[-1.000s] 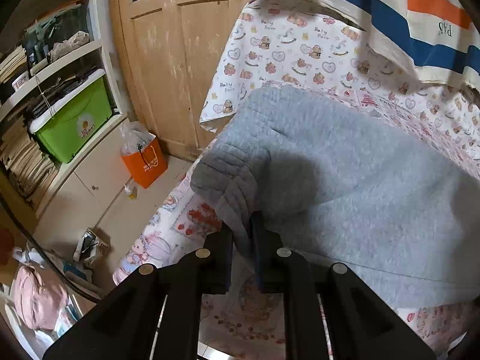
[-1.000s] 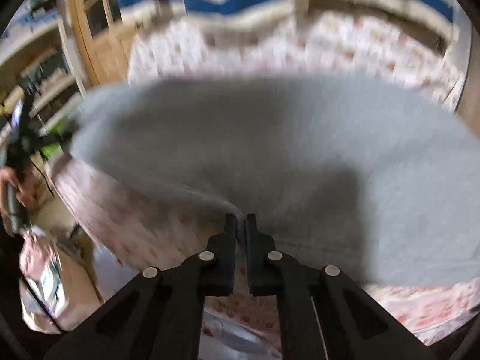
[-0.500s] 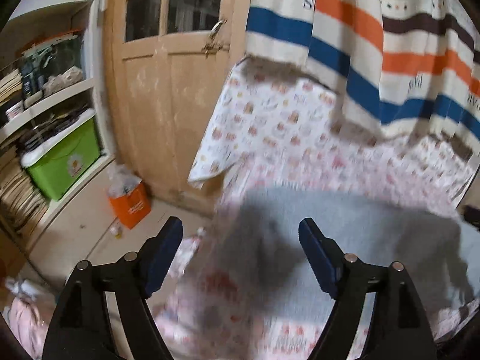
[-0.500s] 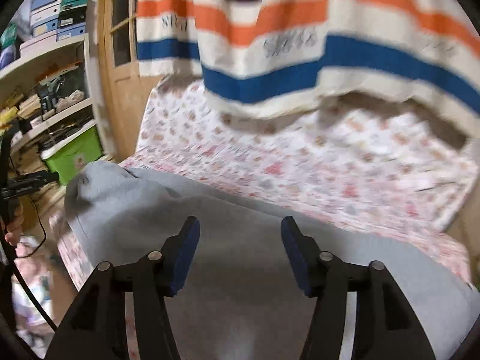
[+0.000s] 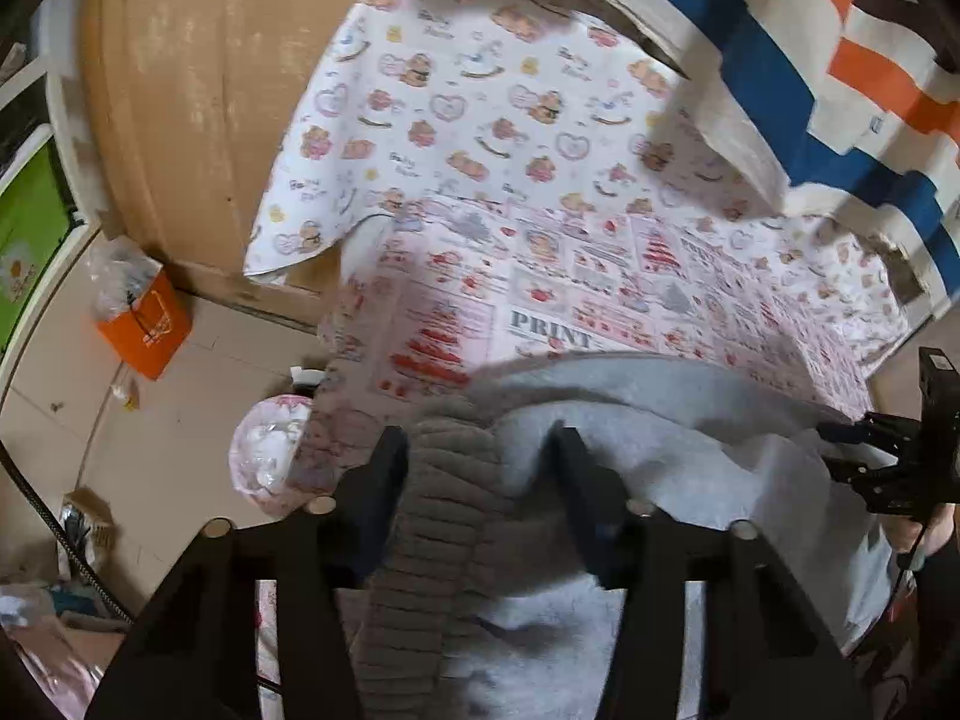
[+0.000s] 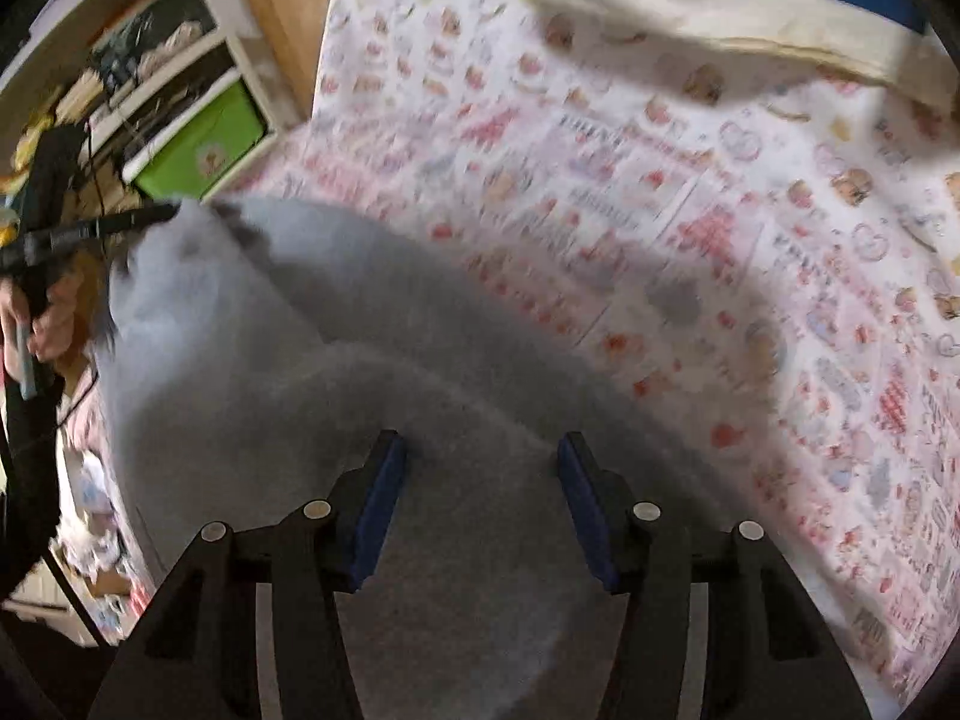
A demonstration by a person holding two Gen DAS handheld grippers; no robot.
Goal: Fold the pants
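Black fingers (image 5: pixel 390 468) of left gripper (image 5: pixel 477 468) standing half apart, jaws just narrowed from wider, ribbed grey cuff (image 5: pixel 444 516) running up between them but no pad pressing on it. Nothing gripped. Right gripper (image 6: pixel 480 480) likewise half apart and holding nothing, blue-faced pads (image 6: pixel 384 498) poised over plain grey fleece. Grey pants (image 5: pixel 630 420) spread under both tools, lying on pink printed sheet (image 5: pixel 600 276), cuff end at 6 o'clock in left wrist view, cloth stretching off toward 3 o'clock. From right wrist view, same pants (image 6: pixel 270 330) filling 6 to 9 o'clock, a fold edge crossing just above fingertips, picture blurred. Other tool seen at 3 o'clock in left view, black frame with a hand behind it. Further out: bear-print cloth (image 5: pixel 456 78) hanging at 12 o'clock, striped blanket (image 5: pixel 780 72) in blue, orange and cream at 1 to 2 o'clock. Wooden door (image 5: pixel 192 90) at 10 o'clock, orange bag (image 5: pixel 147 330) on floor at 9 o'clock, green box (image 6: pixel 204 144) on shelving at 10 o'clock in right view.
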